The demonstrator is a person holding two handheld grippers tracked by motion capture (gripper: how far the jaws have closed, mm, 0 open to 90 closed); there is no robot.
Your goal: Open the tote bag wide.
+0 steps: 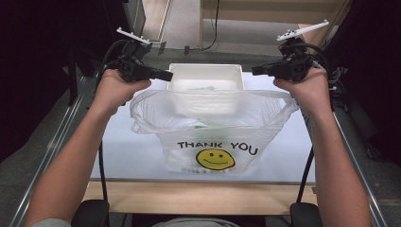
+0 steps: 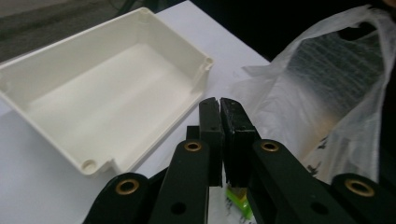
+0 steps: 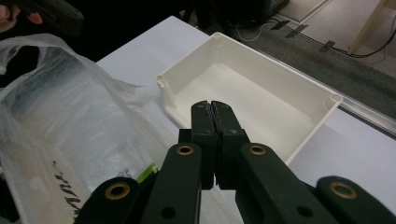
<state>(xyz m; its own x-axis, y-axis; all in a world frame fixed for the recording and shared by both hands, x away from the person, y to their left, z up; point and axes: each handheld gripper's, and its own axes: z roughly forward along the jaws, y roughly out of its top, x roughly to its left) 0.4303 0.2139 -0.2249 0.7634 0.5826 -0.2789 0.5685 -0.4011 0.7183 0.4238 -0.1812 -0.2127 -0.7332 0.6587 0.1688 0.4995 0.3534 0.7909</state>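
Bag spread over desk
Left claw (image 1: 165, 74) and right claw (image 1: 257, 70) closed on bag (image 1: 213, 118) handles. Thin film may slip out, dropping bag.

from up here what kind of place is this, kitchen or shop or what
Probably a lab or recording workspace, not a shop: a bare white table framed by metal rails, cables on the grey carpet, and a staged plastic bag beside a white bin.

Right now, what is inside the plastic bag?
Through the plastic bag, something green and white shows faintly. The film blurs it, so what it is cannot be told; the bottom is hidden behind the print.
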